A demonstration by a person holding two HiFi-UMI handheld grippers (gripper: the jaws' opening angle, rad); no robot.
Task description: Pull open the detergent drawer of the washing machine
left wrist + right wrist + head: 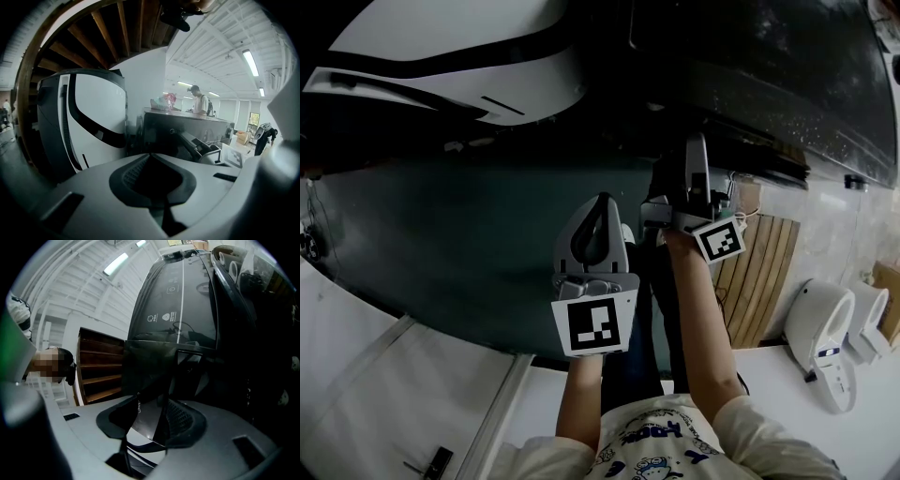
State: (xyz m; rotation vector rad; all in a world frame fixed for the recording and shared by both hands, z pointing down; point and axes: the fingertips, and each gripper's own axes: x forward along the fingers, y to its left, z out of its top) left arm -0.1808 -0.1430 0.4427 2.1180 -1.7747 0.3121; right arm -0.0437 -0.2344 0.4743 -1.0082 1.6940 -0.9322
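**Detergent drawer, dark washing machine: right claw astride its front**

Item: detergent drawer (147, 380), a glossy dark panel standing out from the front of the washing machine (750, 66), at 1 o'clock from the middle of the head view. In the right gripper view its near edge runs upright between the jaws. The machine's dark face with pale printed symbols rises behind it at 12 o'clock.

Right gripper (697, 150): jaws apart, one on each side of the panel, not clamped on it. The panel's edge lies just beside the ribbed pad at 3 o'clock.

Left gripper (602, 202): jaws closed together, nothing between them. It is held clear of both machines, at 8 o'clock from the right gripper.

Surroundings:
- White machine (469, 66) at 10 o'clock, with a dark gap parting it from the washing machine.
- Dark floor (431, 244), open at 9 o'clock.
- Slatted wooden board (764, 277), near, at 4 o'clock of the right gripper.
- Two white units (825, 333) beyond the board.
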